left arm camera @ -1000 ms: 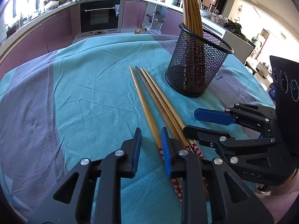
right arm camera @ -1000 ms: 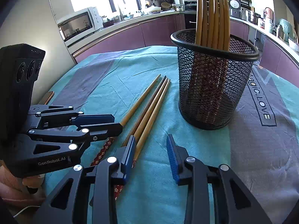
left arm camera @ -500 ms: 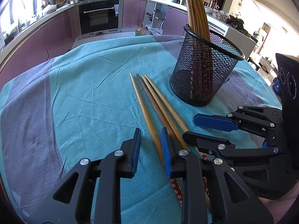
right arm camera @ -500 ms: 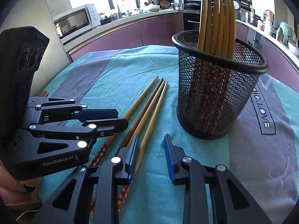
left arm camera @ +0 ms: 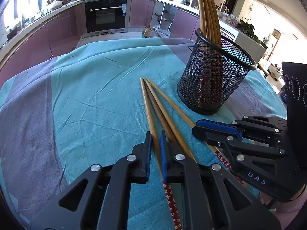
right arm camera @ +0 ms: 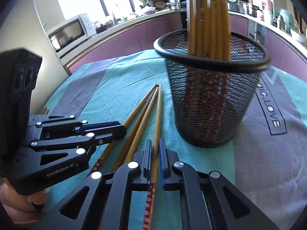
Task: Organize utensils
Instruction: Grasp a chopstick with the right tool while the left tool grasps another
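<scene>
While two hand-held claws close in at the lower edge of both views, four loose bamboo chopsticks lie fanned on the teal-and-grey cloth covering the counter (left arm camera: pixel 80 99), their tips pointing toward the black mesh holder (left arm camera: pixel 213 80) at the upper right. The left claw (left arm camera: pixel 155 145) is pinched tight on the leftmost chopstick (left arm camera: pixel 148 107), its blue pads pressing the shaft just above the red flower-patterned handle end. The right claw (right arm camera: pixel 156 153) is likewise clamped on the rightmost chopstick (right arm camera: pixel 158 111), again just above the patterned end, with the other two sticks lying free just beside it at the left. More chopsticks of the same kind (right arm camera: pixel 209 19) already stand upright in the holder at the upper centre of the right wrist view.

The sticks look light, stiff and smooth, likely to pivot or slide in a two-point pinch if gripped far from their balance. Holding near the thicker handle end gives the pads more to bite on, though the long free length may swing when lifted. Each probably needs tipping upright before being dropped in. The mesh holder seems light enough to tip if a stick knocks its rim.
</scene>
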Tool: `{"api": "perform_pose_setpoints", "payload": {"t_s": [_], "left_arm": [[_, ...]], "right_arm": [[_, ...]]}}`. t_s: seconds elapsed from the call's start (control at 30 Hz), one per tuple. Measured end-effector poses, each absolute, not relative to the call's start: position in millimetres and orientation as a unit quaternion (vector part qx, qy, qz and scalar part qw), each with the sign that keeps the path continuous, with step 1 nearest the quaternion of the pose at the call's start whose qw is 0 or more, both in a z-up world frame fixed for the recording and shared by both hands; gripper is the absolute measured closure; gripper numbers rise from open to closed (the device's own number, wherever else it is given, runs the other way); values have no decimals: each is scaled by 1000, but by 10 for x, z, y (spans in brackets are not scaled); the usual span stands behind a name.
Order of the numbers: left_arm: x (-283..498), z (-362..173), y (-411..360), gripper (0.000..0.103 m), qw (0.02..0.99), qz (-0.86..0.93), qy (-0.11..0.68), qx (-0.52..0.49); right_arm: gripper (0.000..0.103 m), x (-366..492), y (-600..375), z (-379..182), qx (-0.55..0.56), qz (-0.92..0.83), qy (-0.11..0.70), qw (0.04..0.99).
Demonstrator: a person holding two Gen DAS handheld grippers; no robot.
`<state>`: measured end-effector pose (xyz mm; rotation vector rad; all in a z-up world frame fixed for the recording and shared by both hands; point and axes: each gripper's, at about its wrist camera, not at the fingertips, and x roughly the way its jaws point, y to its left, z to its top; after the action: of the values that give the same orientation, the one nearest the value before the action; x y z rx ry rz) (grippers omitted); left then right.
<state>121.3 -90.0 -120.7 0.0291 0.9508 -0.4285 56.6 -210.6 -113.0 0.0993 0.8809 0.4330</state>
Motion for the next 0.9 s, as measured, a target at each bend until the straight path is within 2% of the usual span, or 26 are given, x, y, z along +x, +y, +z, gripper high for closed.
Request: {"api": "perform_pose_setpoints", "payload": {"t_s": [0.27,0.8,0.9], "left_arm": [[1074,-1112,-877,95,870,-216,443,6],[1034,-1196,-847,96,863,-219,455,14],[1031,-1138,-782,91,870,-220,441,14]], "right_arm": [[98,408,-2199,-1023,57,232,406,882],[96,441,-2009,-1121,23,246,433,867],[95,454,-1988,-1131,16,245,435,867]]}}
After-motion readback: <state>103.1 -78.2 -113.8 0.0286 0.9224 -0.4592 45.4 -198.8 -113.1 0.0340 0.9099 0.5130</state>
